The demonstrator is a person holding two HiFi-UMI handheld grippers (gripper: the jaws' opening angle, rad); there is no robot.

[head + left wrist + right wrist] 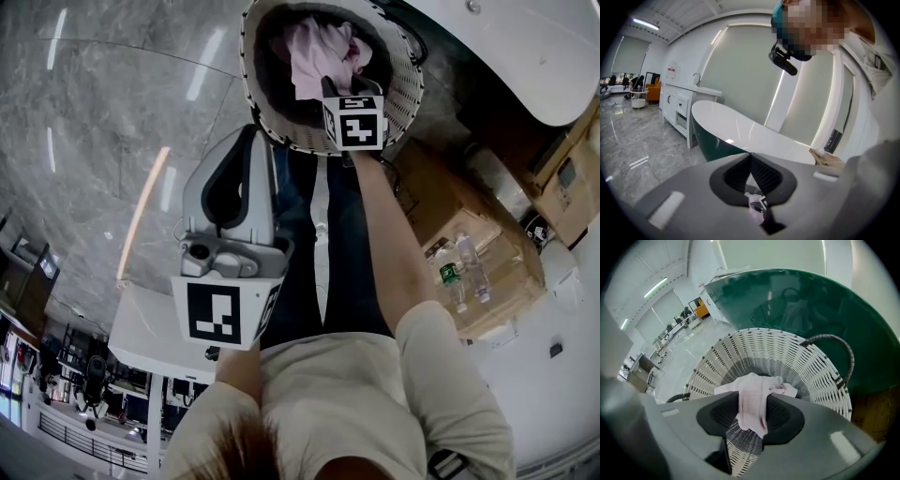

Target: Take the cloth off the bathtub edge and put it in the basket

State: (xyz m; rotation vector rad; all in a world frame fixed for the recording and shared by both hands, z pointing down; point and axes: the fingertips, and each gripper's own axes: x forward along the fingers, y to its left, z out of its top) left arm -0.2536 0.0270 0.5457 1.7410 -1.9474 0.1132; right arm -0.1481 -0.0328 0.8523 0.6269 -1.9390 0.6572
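Observation:
The white wicker basket [410, 86] stands on the floor beside the dark green bathtub [825, 301]. My right gripper [330, 86] points steeply down into the basket's mouth. It is shut on the pale pink cloth [752, 399], whose tail lies between the dark pads [785, 416] while the rest bunches over the basket's inside [787, 350]. In the head view the cloth [319, 49] shows inside the basket, above the gripper's marker cube. My left gripper [255, 139] is held back near my body, its fingertips together and nothing in them. In its own view the left gripper [751, 157] faces the tub's white rim [740, 129].
Cardboard boxes [469, 234] with plastic bottles [469, 267] stand to the right of my legs. The white tub edge [525, 47] curves across the top right. A white cabinet with a faucet [679, 101] stands behind the tub. Grey marble floor [94, 112] spreads to the left.

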